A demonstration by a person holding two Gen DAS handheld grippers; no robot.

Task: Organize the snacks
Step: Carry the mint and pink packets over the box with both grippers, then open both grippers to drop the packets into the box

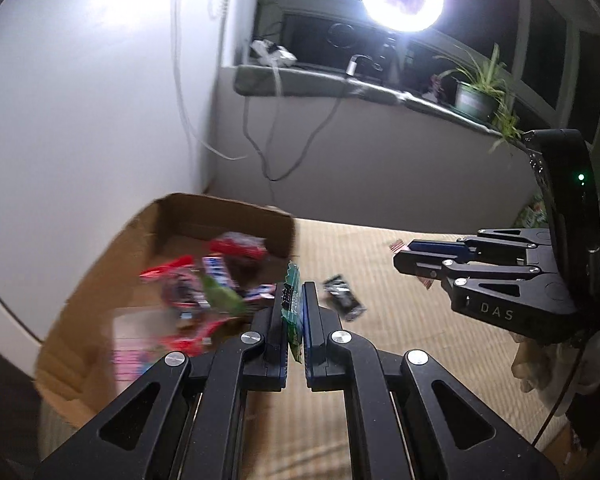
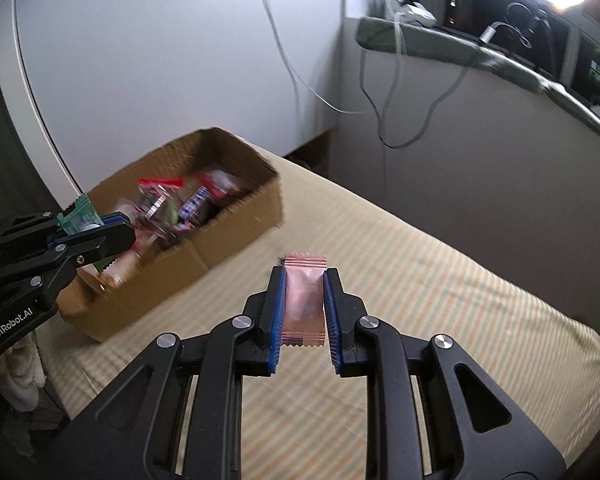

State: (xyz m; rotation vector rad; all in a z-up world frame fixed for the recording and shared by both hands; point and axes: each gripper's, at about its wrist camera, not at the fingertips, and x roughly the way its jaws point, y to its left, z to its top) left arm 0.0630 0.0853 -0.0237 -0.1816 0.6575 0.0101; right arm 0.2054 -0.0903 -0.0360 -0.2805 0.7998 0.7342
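My left fingers clench a green sachet near the box; my right fingers clench a pink sachet over the bed; both seem light, crinkly, slippery; best pinched mid-body; a black sachet remains on the bed.

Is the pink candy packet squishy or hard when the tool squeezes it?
Probably soft and crinkly: the pink packet is a thin wrapper with zigzag ends, held flat between the right tool's pads. It likely weighs little, since it hangs there without sagging. Its shiny film might slip if the grip were loosened.
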